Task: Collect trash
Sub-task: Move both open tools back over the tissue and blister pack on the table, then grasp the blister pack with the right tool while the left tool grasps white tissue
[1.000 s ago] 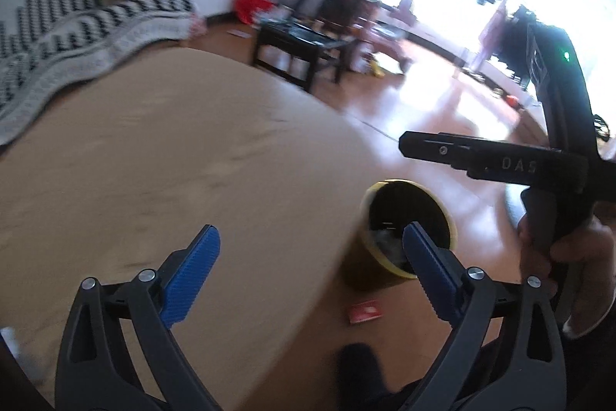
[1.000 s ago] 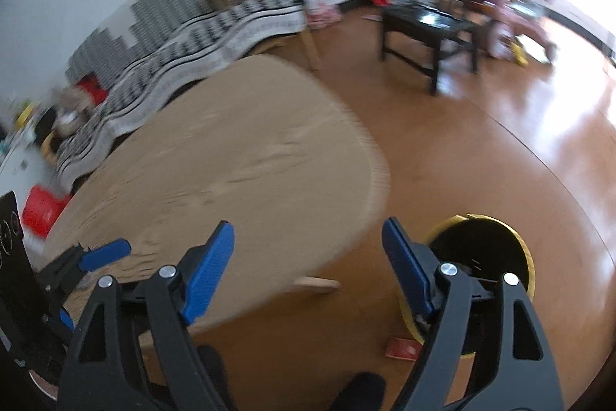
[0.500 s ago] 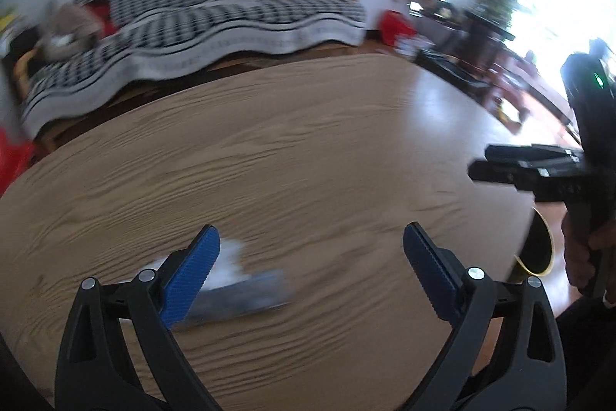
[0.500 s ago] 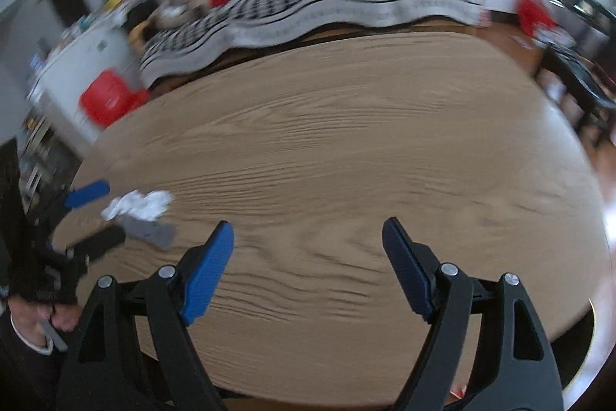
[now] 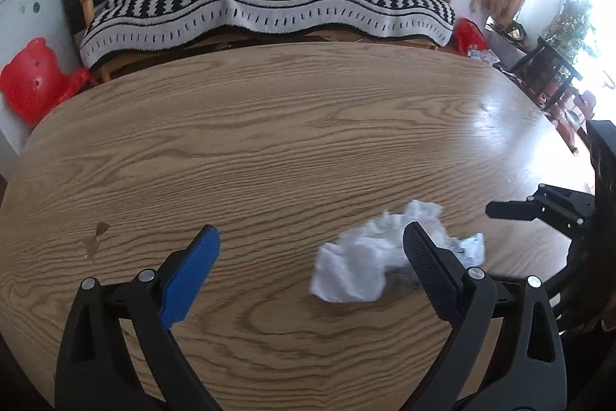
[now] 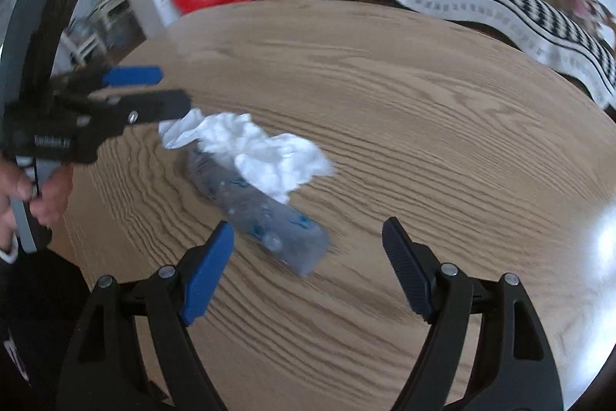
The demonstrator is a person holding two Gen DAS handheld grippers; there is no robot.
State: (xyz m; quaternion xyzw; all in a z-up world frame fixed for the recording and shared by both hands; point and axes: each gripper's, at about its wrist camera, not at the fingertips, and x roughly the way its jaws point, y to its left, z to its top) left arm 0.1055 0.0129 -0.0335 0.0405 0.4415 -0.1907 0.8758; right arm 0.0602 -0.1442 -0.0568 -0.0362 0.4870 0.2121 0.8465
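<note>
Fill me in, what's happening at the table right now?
A person is clearing trash off a wooden table, with a gripper in each hand. Both the left gripper and the right gripper are open and empty, hovering over the tabletop. The trash lies between them: a crumpled white tissue partly resting on a clear plastic bottle that lies on its side. Neither piece is gripped yet.
</note>
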